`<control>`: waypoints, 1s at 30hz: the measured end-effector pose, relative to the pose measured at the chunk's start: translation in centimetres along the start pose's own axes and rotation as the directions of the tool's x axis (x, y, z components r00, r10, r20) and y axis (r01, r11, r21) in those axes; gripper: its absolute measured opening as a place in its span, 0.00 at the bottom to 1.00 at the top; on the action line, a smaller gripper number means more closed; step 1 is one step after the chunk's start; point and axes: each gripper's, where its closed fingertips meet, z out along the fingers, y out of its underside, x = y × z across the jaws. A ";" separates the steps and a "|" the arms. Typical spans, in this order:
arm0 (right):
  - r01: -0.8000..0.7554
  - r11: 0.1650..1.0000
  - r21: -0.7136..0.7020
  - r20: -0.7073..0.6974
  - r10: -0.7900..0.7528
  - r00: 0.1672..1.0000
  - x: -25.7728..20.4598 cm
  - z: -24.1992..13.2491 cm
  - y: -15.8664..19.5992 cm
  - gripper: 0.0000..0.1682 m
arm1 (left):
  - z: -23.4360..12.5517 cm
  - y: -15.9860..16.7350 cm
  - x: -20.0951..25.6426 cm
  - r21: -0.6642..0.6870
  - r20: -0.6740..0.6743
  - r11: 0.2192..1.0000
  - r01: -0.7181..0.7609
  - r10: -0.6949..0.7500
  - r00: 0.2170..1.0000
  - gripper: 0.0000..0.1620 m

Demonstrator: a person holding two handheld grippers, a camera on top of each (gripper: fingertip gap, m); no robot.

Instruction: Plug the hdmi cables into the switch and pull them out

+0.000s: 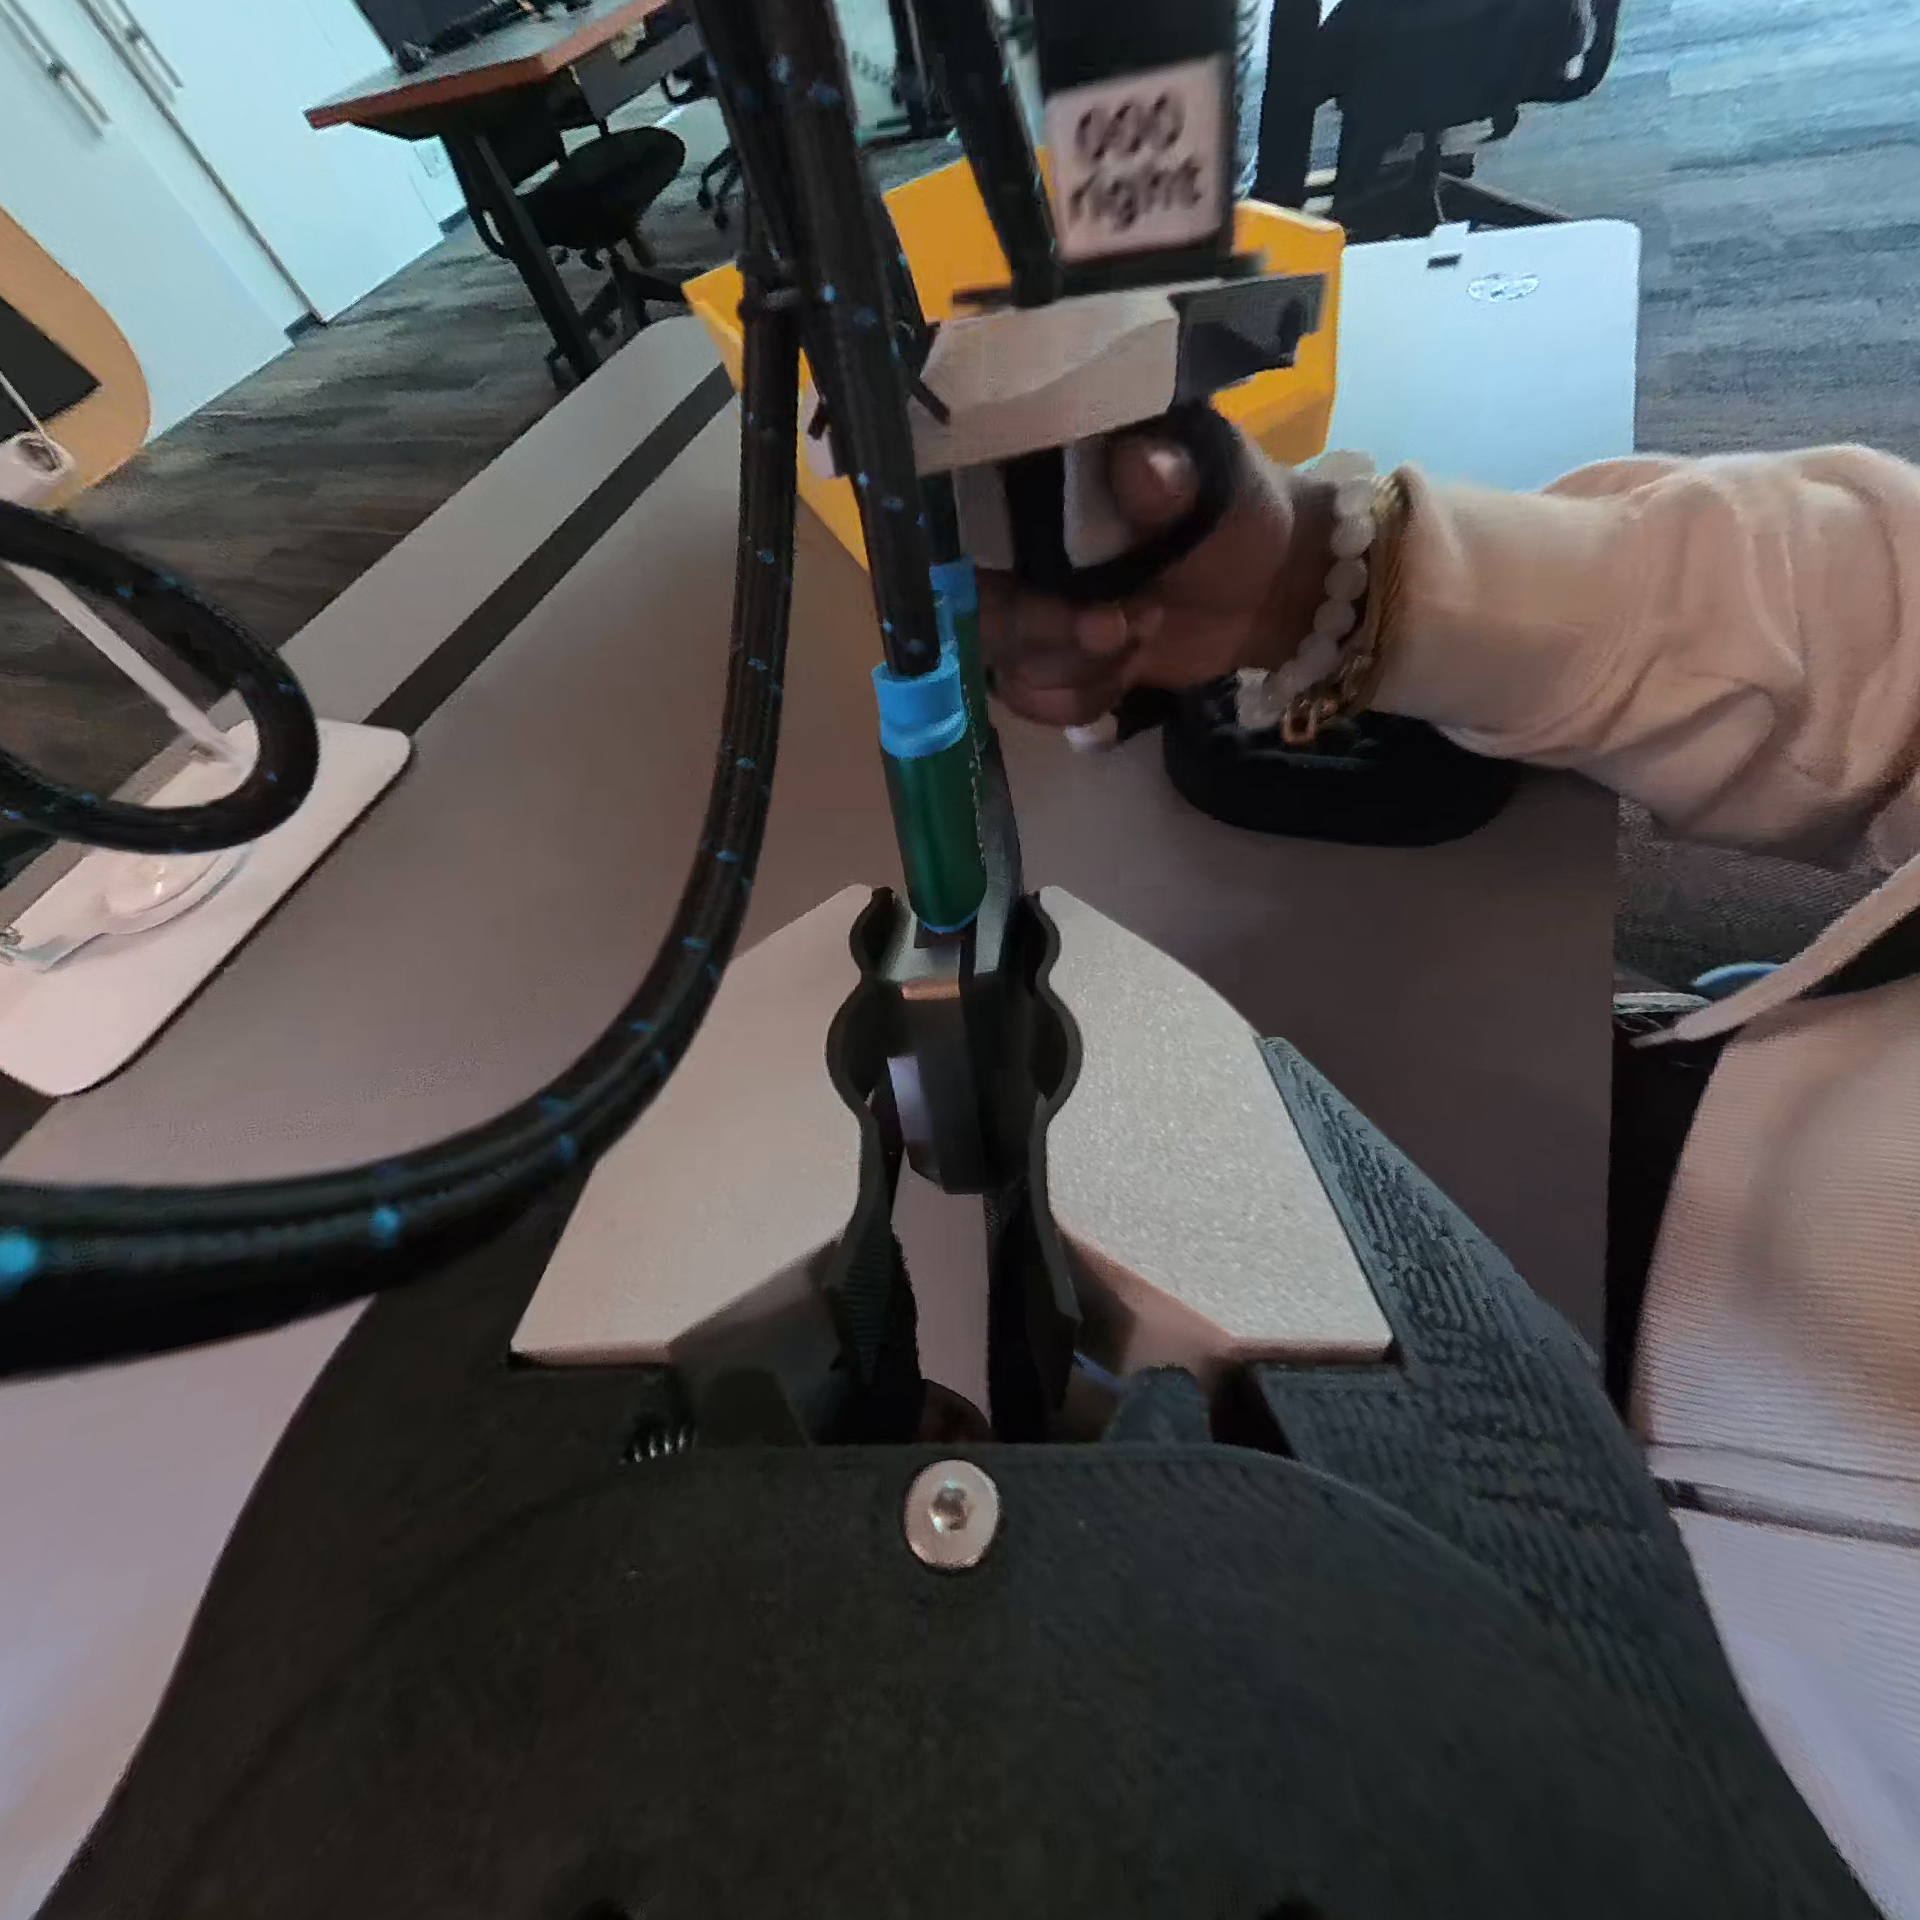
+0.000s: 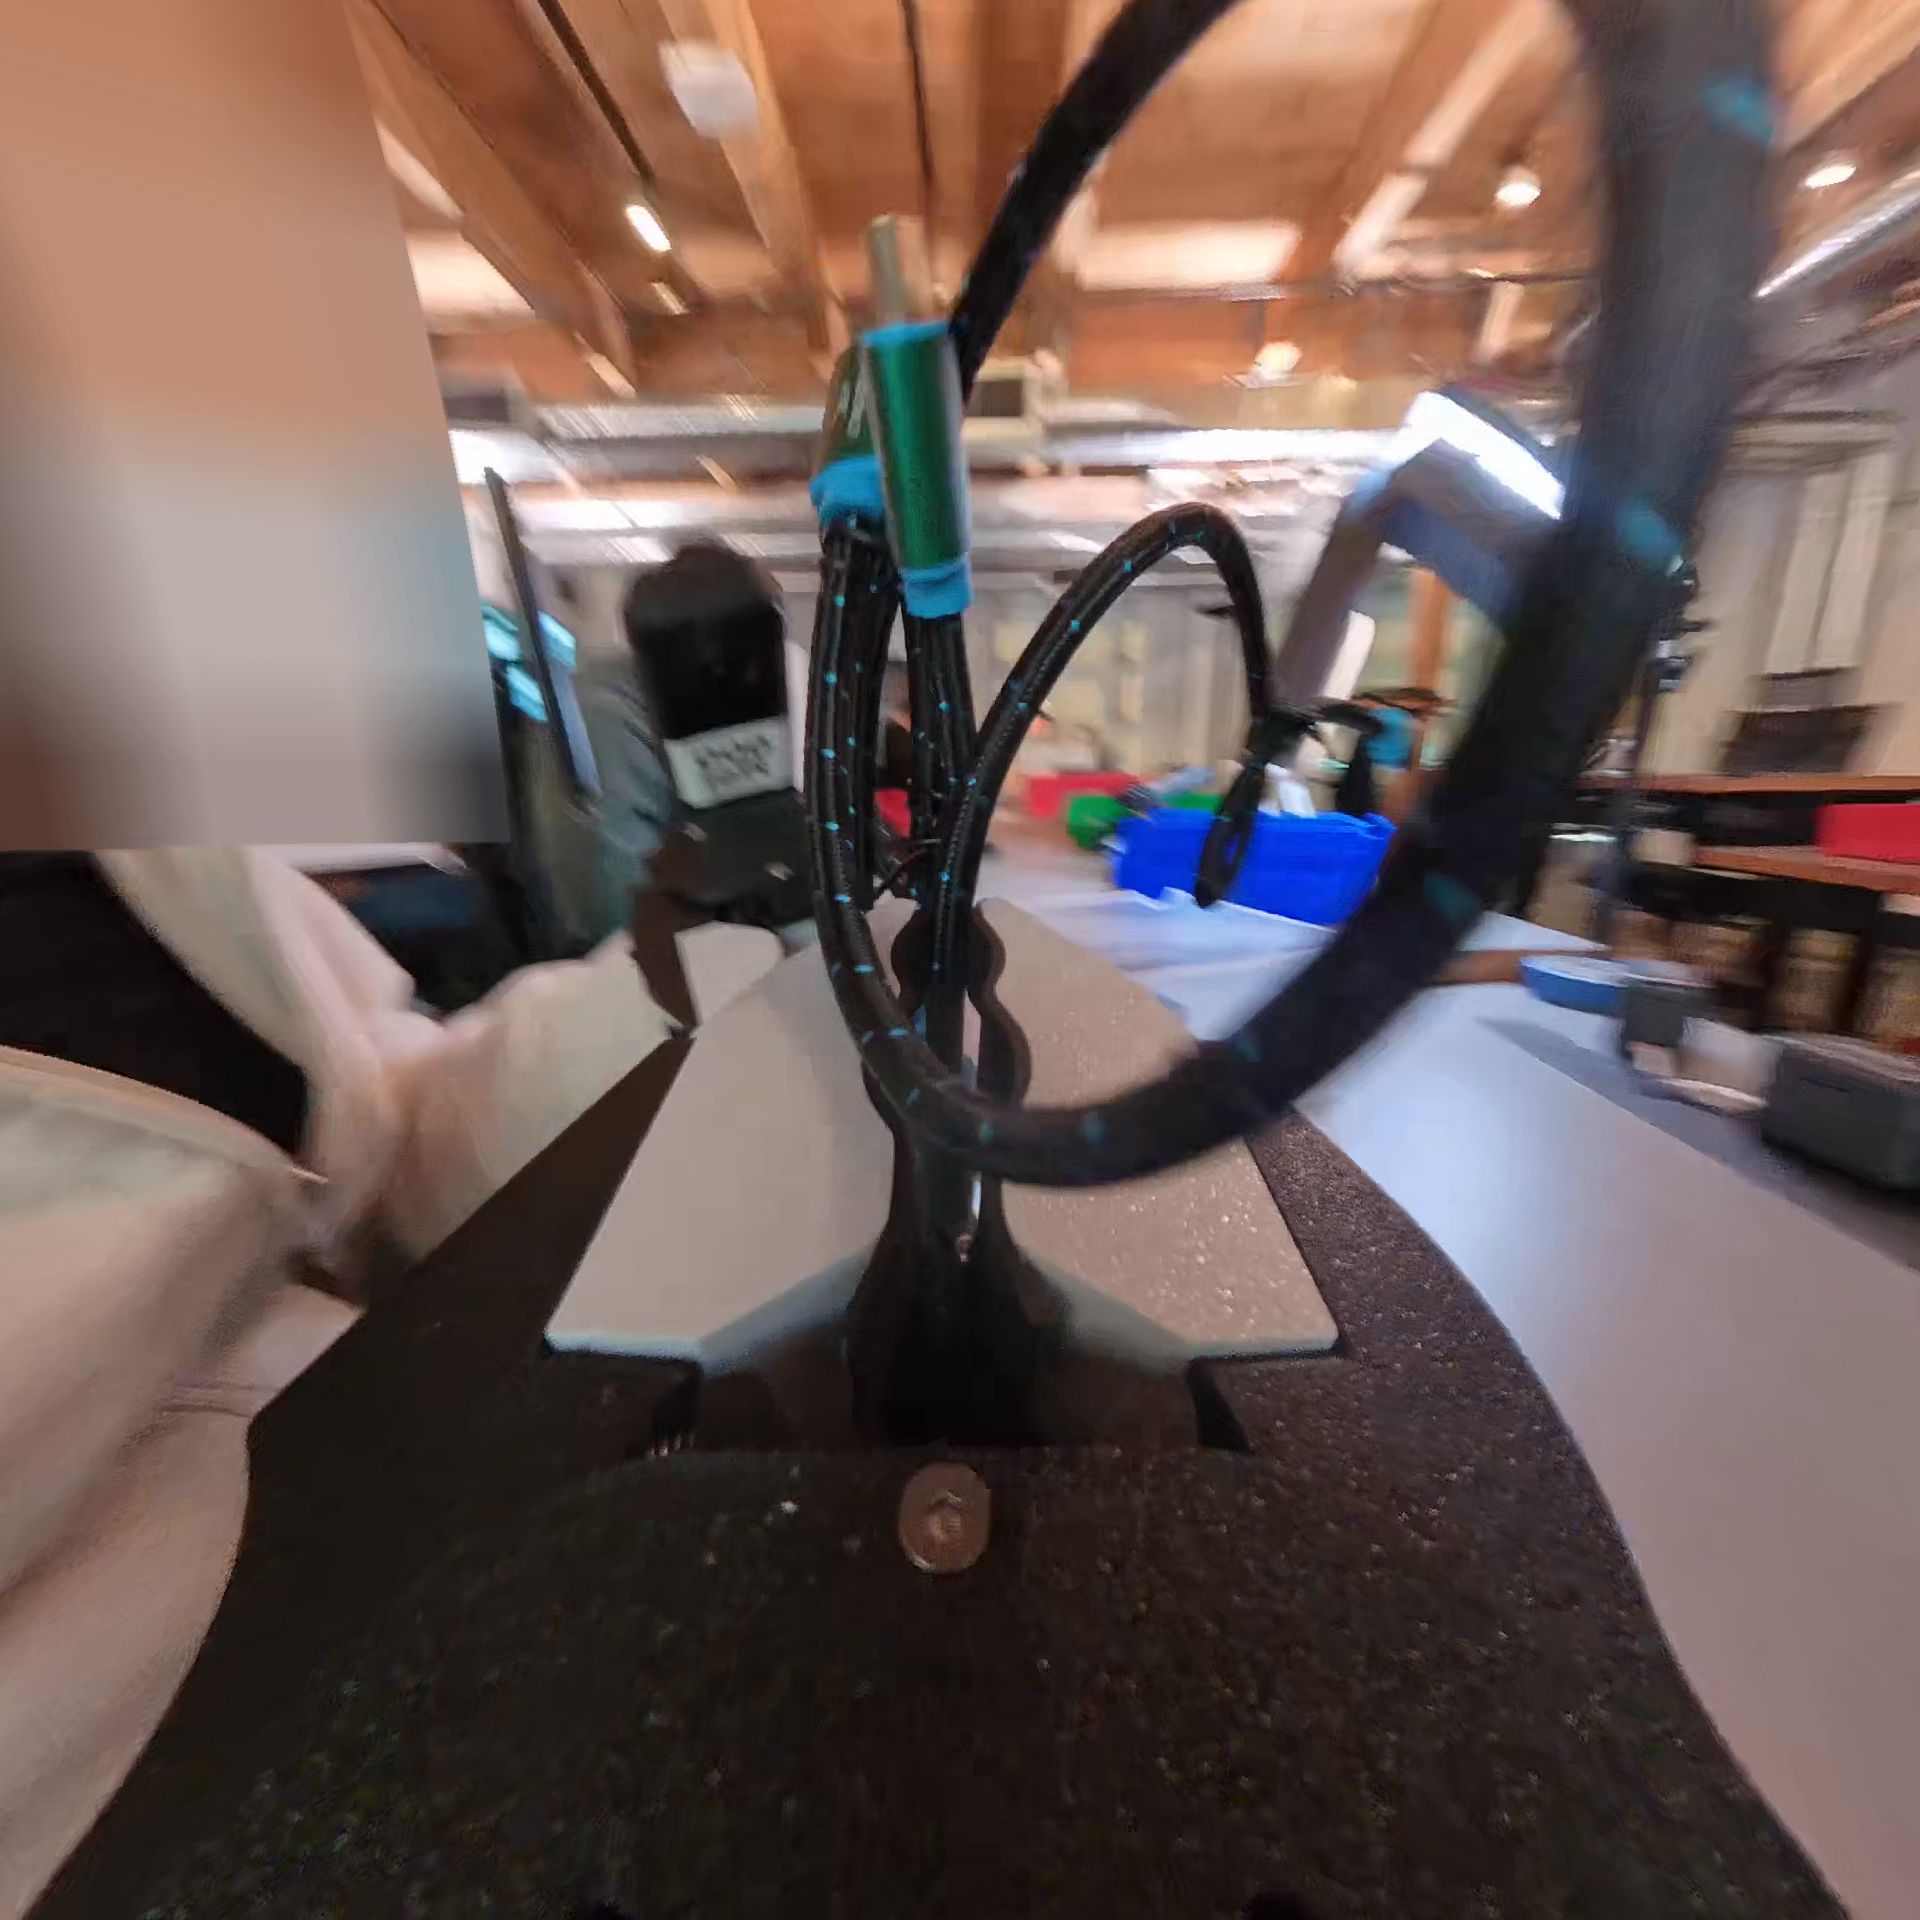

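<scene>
My left gripper [image 1: 956, 920] is shut on a small dark box, the switch [image 1: 935, 1049], above the brown table [image 1: 540, 748]. A green HDMI plug with blue bands [image 1: 930, 821] points down at the switch's top edge. I cannot tell if it is seated. A second green plug [image 1: 968, 649] sits behind it. My right gripper [image 2: 940, 925] is shut on the bundle of black braided cables [image 2: 940, 727]. Both plugs [image 2: 914, 468] stand beyond its fingers, one with its metal tip [image 2: 888, 260] bare. Cable loops [image 1: 665, 987] hang to the left.
A person's hand [image 1: 1122, 623] holds the right gripper's handle above the switch. A yellow bin [image 1: 1288, 312] and a white panel [image 1: 1486, 343] stand behind, with a black round object [image 1: 1340, 790] at right. A monitor stand base [image 1: 208, 862] is at left. Blue bins [image 2: 1247, 852] sit farther off. My right fingertips sit around 7 centimeters from my left ones.
</scene>
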 end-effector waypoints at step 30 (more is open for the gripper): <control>0.027 0.936 -0.351 -0.573 -0.237 0.785 7.0 -3.3 3.4 0.03 | 4.4 3.8 -5.5 -0.303 0.343 0.951 -0.068 0.175 0.923 0.12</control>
